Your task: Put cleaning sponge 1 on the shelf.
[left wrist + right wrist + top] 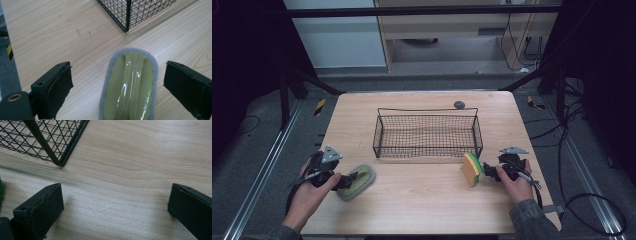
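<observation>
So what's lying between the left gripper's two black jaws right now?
The oval grey-rimmed, olive-green scrubbing pad lies flat on the wooden table between the open jaws, touching neither, in the left gripper view.

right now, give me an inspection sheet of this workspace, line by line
surface: light wooden table, faint marks on the wood, no spills seen
job's things: grey-rimmed green scrub pad lying flat on the table at front left; yellow and green sponge standing on edge at front right; black wire basket at centre, nothing in it
clutter: small dark round object behind the basket
grippers: left gripper open, jaws either side of the pad, not touching it; right gripper open over bare wood beside the sponge
cables: a cable trails from each gripper; more lie on the floor at right
surroundings: dark frame, grey floor, striped tape markers, pale furniture beyond
</observation>
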`<action>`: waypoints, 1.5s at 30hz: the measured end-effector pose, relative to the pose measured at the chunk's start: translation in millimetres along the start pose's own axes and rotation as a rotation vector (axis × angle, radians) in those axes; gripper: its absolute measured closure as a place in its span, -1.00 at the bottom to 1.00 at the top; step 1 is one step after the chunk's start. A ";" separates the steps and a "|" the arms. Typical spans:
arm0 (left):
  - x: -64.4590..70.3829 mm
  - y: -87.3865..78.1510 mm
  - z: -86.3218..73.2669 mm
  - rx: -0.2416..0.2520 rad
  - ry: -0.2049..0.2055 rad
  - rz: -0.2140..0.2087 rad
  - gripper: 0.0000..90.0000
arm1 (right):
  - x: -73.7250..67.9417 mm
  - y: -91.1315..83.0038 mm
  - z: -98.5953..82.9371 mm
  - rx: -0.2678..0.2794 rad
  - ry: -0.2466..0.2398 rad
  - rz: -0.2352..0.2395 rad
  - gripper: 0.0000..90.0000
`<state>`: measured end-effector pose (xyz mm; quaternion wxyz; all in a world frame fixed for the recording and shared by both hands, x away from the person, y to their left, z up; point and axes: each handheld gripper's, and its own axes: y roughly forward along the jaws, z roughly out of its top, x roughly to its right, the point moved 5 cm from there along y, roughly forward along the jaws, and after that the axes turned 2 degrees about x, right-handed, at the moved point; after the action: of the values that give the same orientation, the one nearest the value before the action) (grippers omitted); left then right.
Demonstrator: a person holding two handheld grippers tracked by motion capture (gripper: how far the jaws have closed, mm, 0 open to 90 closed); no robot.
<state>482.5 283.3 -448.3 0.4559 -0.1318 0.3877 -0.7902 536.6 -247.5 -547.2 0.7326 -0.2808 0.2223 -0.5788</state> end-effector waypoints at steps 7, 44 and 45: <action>3.1 -7.1 5.8 -0.083 0.034 -0.035 -0.87 | 0.3 0.2 0.1 0.002 -0.005 0.001 -0.99; 10.5 29.4 3.0 -0.346 0.136 -0.166 -0.20 | 0.1 -0.3 -0.4 0.006 -0.004 0.001 -0.99; 10.2 30.1 4.0 -0.348 0.137 -0.167 -0.20 | 0.1 -0.3 -0.4 0.006 -0.004 0.001 -0.99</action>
<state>497.7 264.4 -469.2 0.3316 -0.1864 0.5362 -0.7535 536.1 -247.7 -547.3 0.7341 -0.2797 0.2190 -0.5787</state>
